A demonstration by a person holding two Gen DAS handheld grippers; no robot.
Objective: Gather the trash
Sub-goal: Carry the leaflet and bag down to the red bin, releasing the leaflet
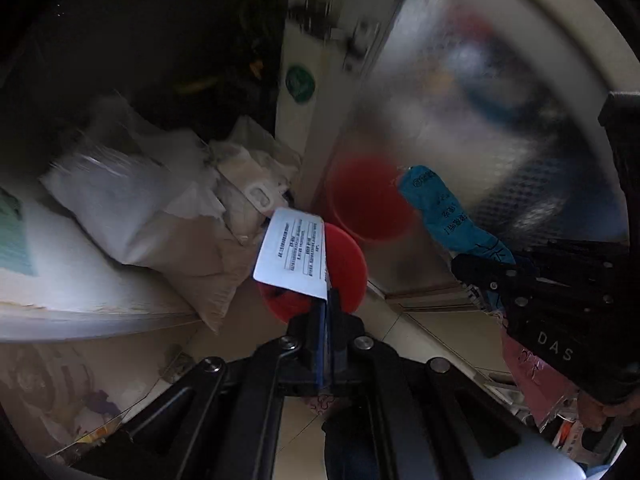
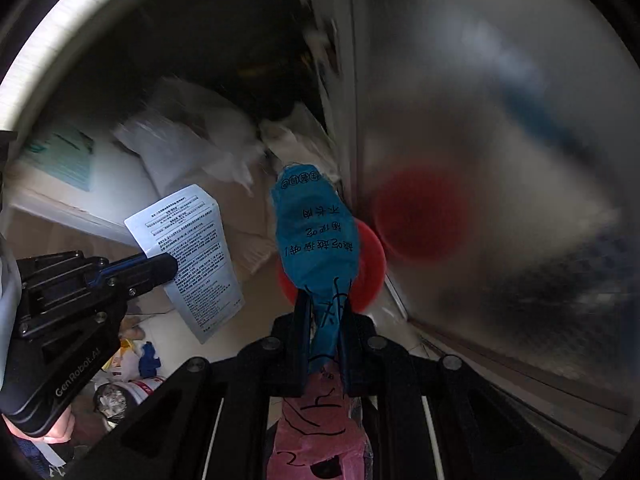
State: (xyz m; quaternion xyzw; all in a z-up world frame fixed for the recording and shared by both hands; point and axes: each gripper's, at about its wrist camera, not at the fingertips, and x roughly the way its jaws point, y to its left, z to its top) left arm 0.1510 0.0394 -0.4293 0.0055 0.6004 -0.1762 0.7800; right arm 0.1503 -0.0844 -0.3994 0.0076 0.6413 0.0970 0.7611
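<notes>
Two pieces of trash held, one per gripper, both above a red bin (image 1: 352,264) beside a frosted door (image 1: 500,128). Inside of the bin not visible (only a slice of red rim and wall showing past the held pieces, with a blurred red reflection in the door next to it), so contents impossible to tell.

Left gripper (image 1: 326,300): fingers pressed together on the lower edge of a printed white card (image 1: 292,256). Card standing up from the fingertips, long axis running away from the camera and leaning slightly left, printed face turned toward the left in the left wrist view. Same card (image 2: 192,252) in the right wrist view lying as a slanted rectangle, pinched at one long edge by the left gripper (image 2: 170,266) entering from the left.

Right gripper (image 2: 326,308): nearly closed, pinching a blue and pink wrapper (image 2: 316,232) at its narrow waist. Blue end with black characters pointing forward past the fingertips over the bin (image 2: 370,264), pink end trailing back toward the camera; long axis in line with the fingers. In the left wrist view, right gripper (image 1: 464,264) at far right, wrapper (image 1: 440,208) slanting up and left.

Pale sacks (image 1: 160,216) piled at left, against the door frame.
</notes>
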